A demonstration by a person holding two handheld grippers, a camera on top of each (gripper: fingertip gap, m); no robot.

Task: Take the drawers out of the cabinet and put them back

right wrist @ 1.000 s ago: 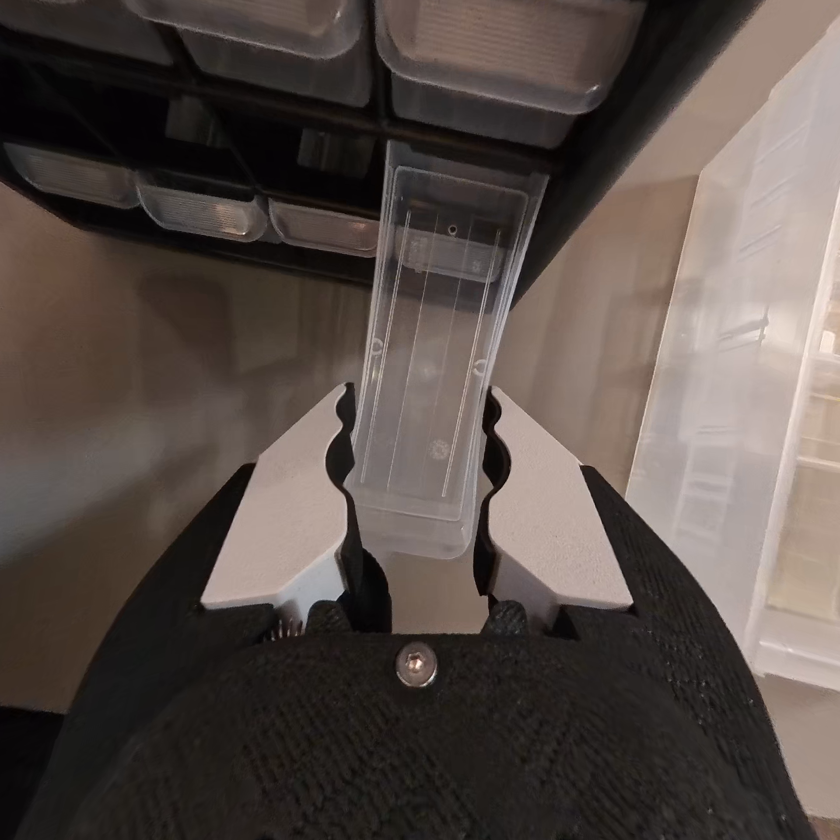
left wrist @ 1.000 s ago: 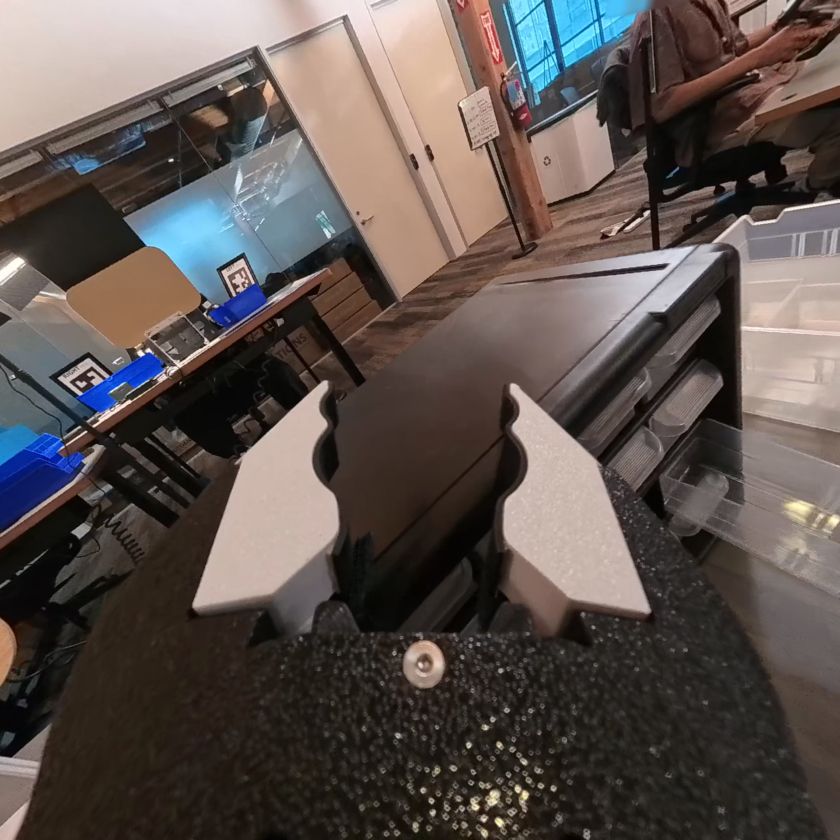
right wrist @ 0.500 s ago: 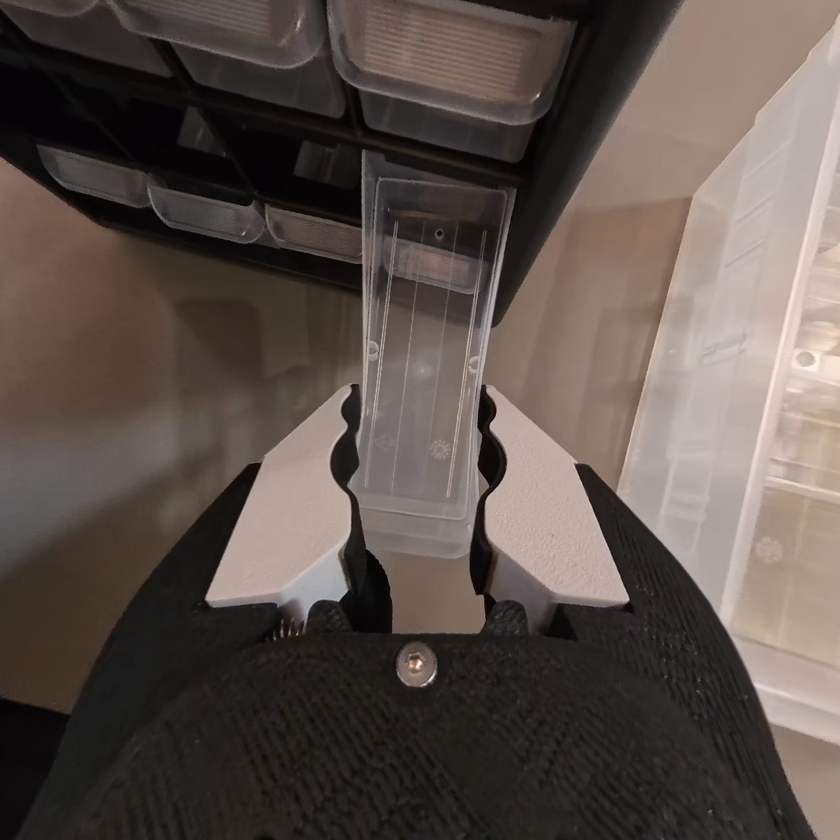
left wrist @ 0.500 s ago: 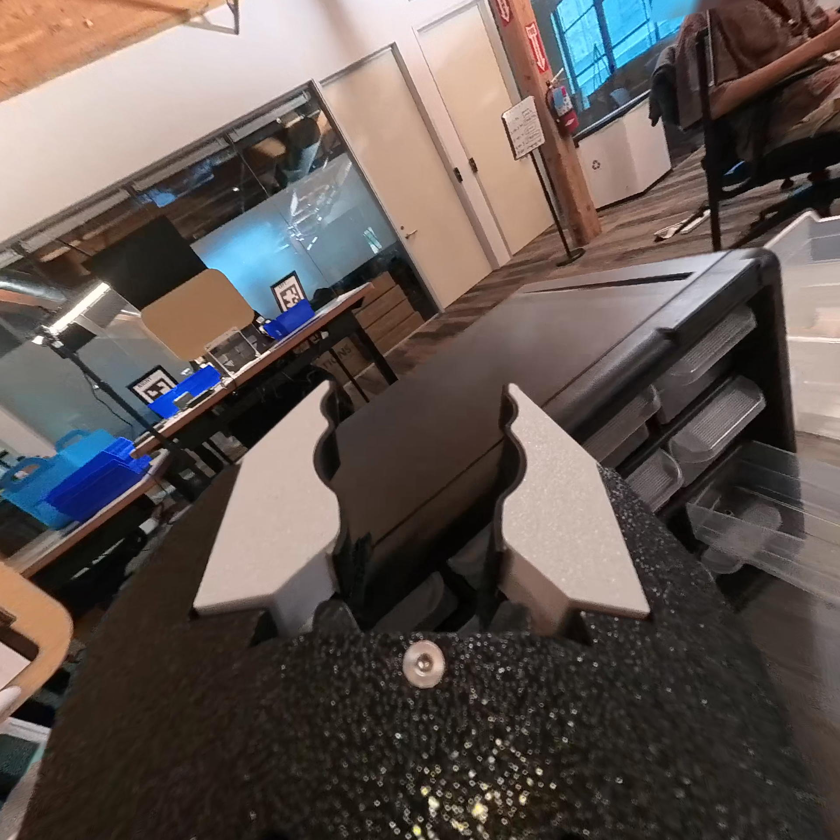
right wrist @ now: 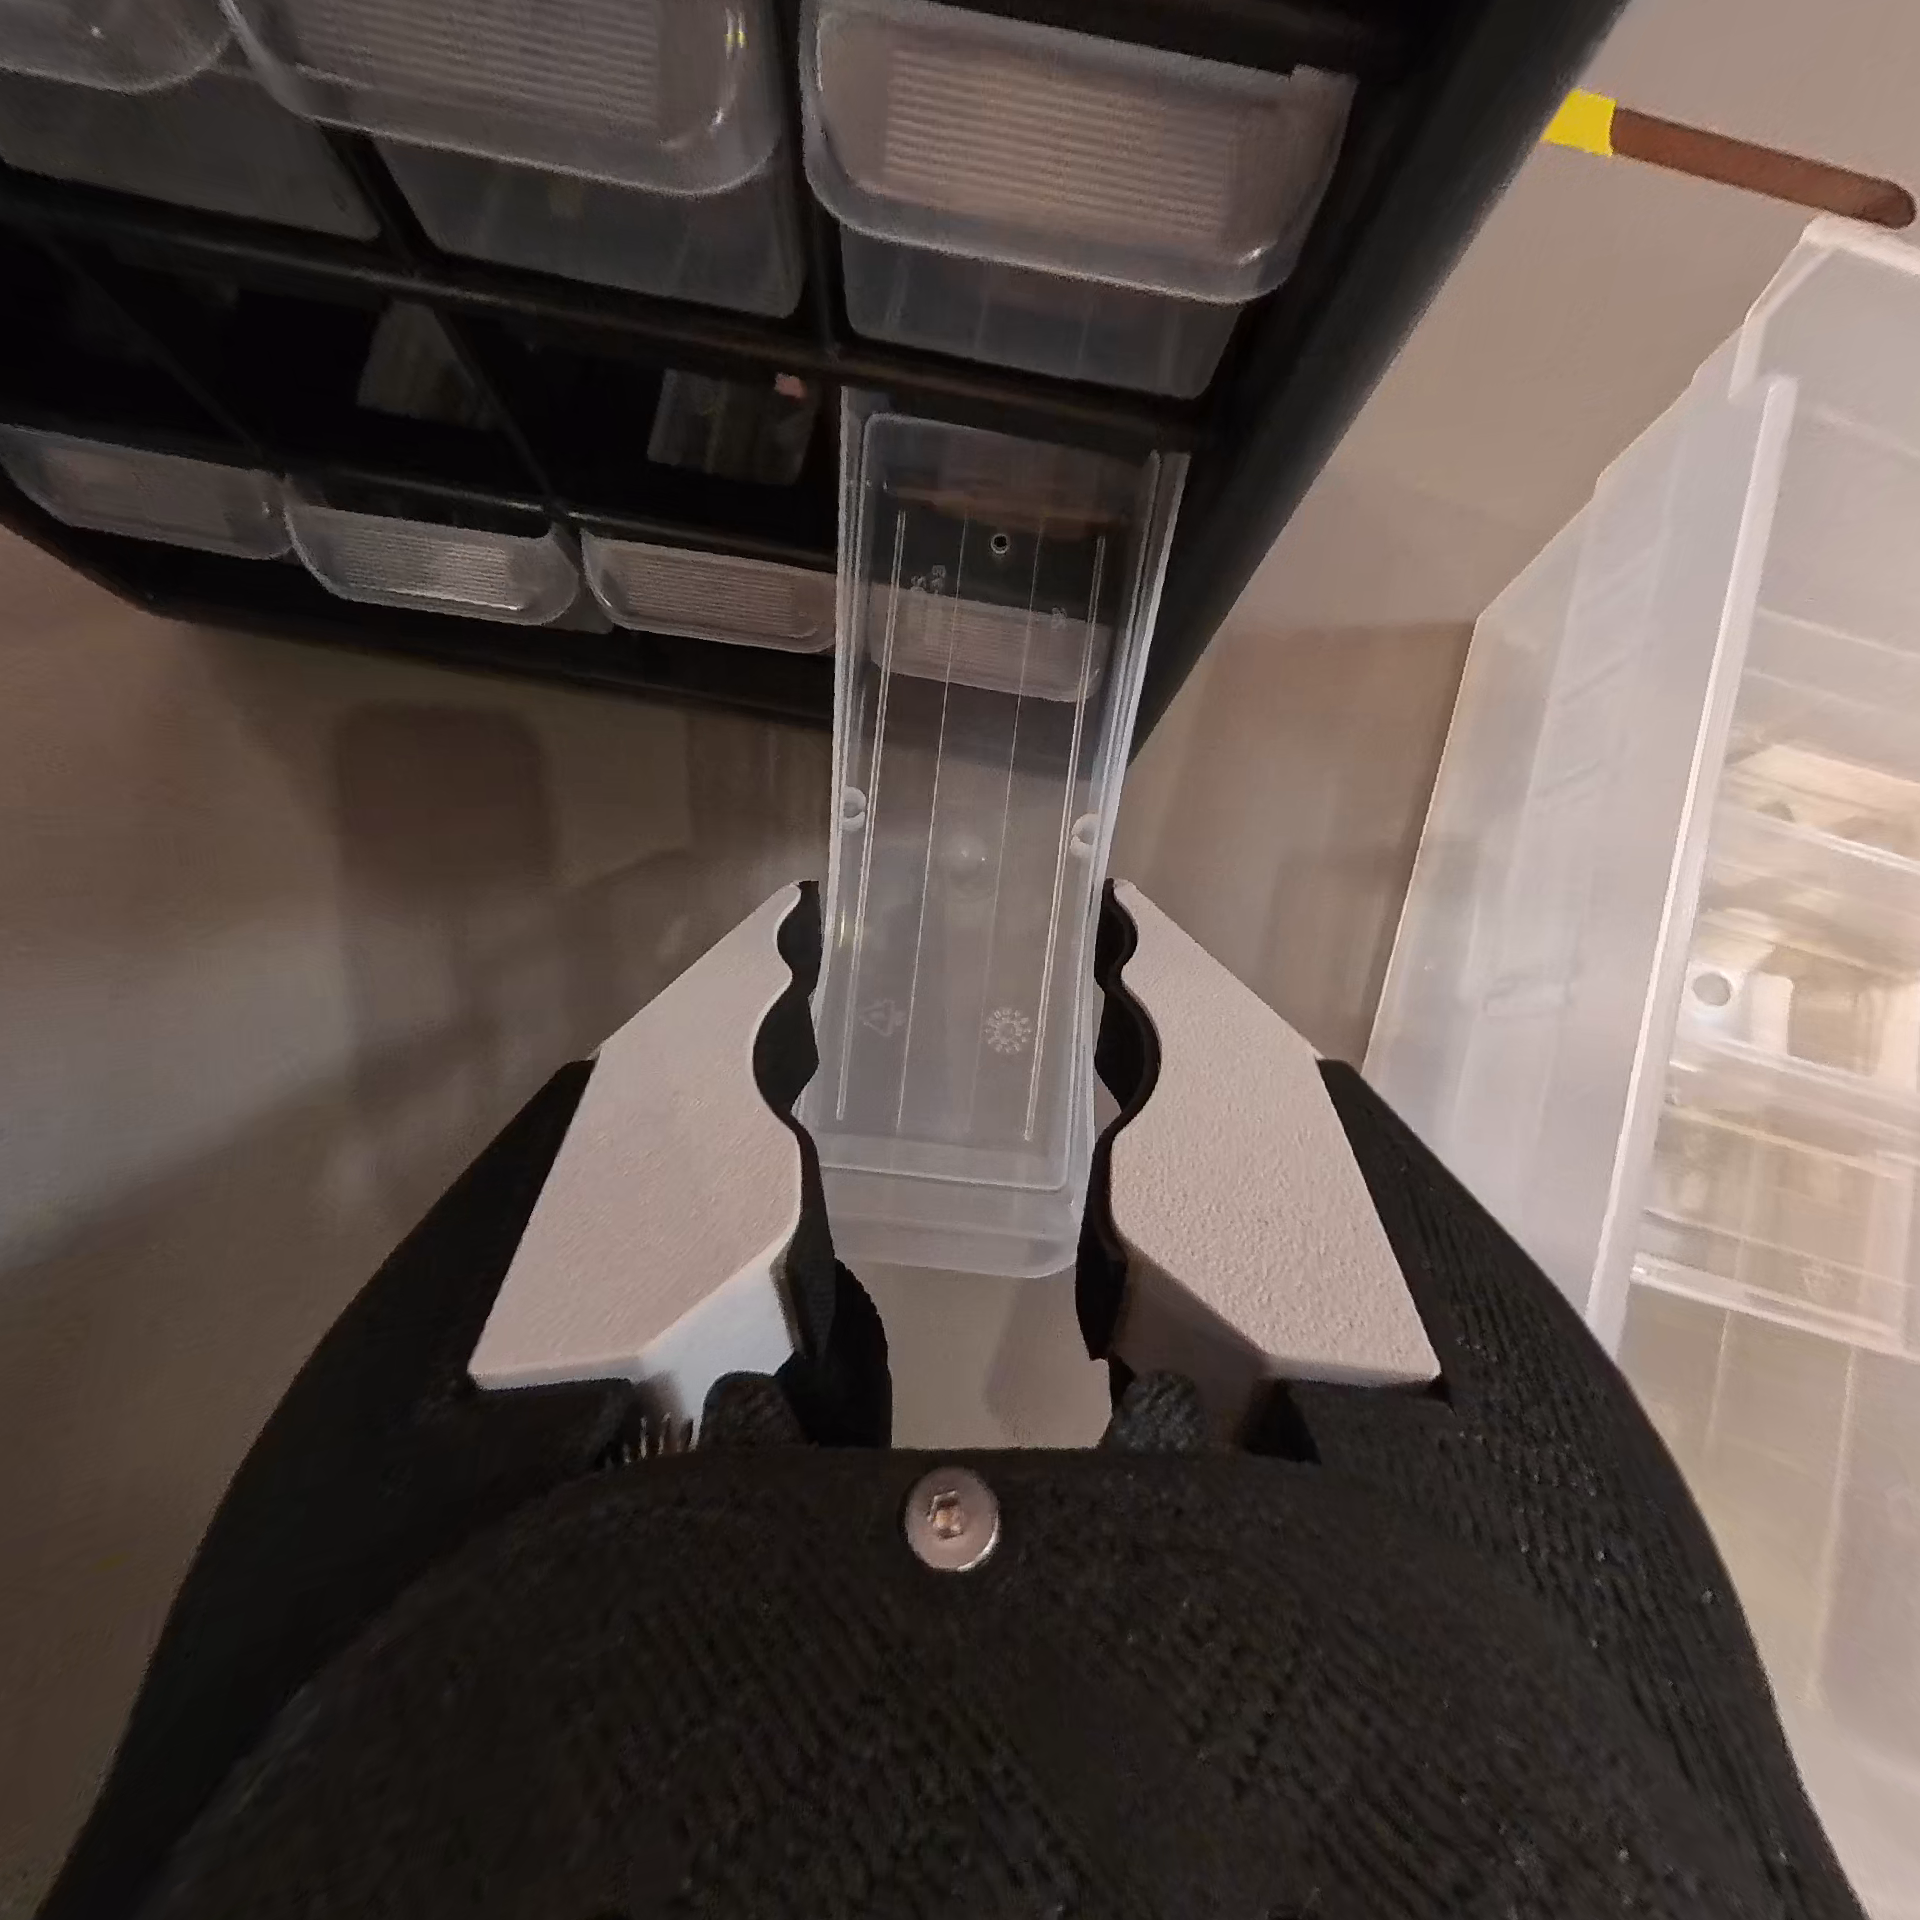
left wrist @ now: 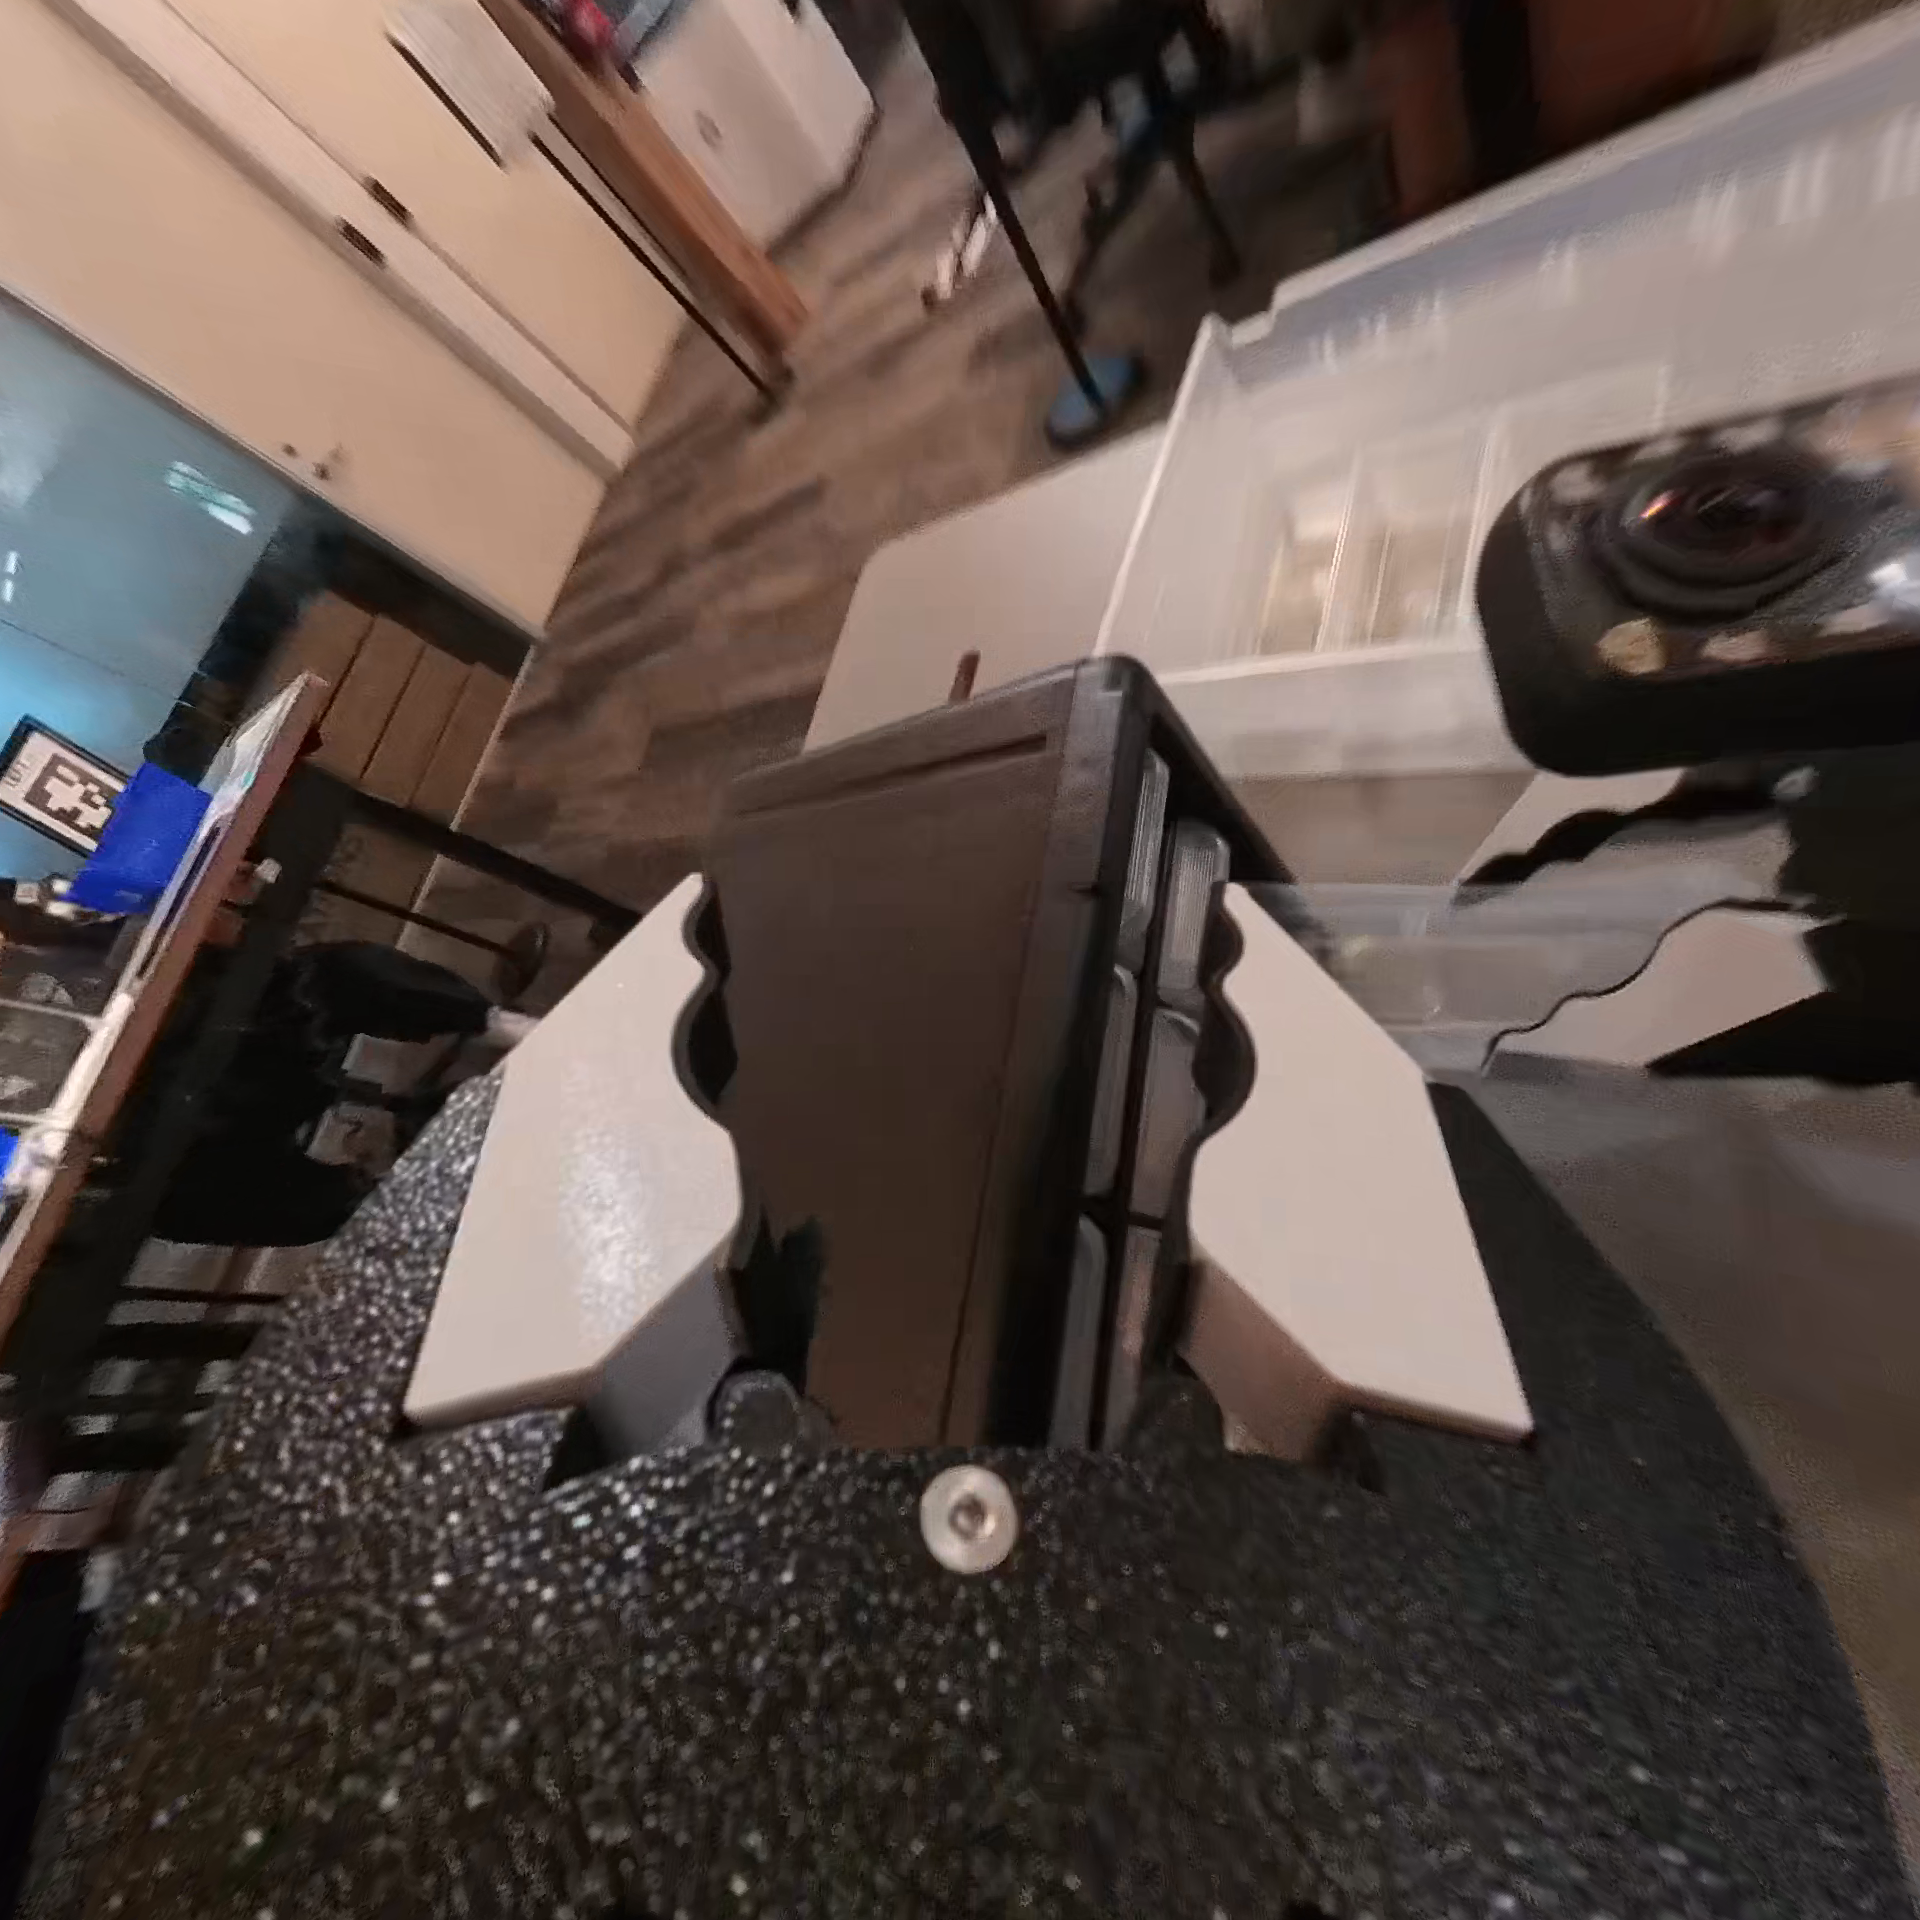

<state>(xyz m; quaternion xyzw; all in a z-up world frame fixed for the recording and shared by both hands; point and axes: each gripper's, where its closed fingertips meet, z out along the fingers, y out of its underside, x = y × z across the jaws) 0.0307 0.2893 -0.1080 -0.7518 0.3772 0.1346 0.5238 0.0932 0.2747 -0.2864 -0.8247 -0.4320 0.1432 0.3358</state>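
Note:
The black cabinet (right wrist: 1299,468) has clear drawers in rows. My right gripper (right wrist: 958,896) is shut on the near end of a clear empty drawer (right wrist: 966,748). The drawer's far end sits at the mouth of a slot in the right column, above the bottom row. In the left wrist view my left gripper (left wrist: 964,899) is open, and the cabinet's (left wrist: 883,987) edge lies between its fingers. I cannot tell whether they touch it. The right gripper's camera (left wrist: 1704,582) shows at the right, blurred.
A translucent plastic storage bin (right wrist: 1662,831) stands close on the cabinet's right and also shows in the left wrist view (left wrist: 1455,436). A brown stick with yellow tape (right wrist: 1756,187) lies behind. The beige tabletop (right wrist: 312,883) is to the left. A far table holds blue bins (left wrist: 145,831).
My left gripper has swung round and tipped, so the cabinet's edge now lies between its fingers and the view is blurred. My right gripper still holds the drawer at the slot, barely shifted.

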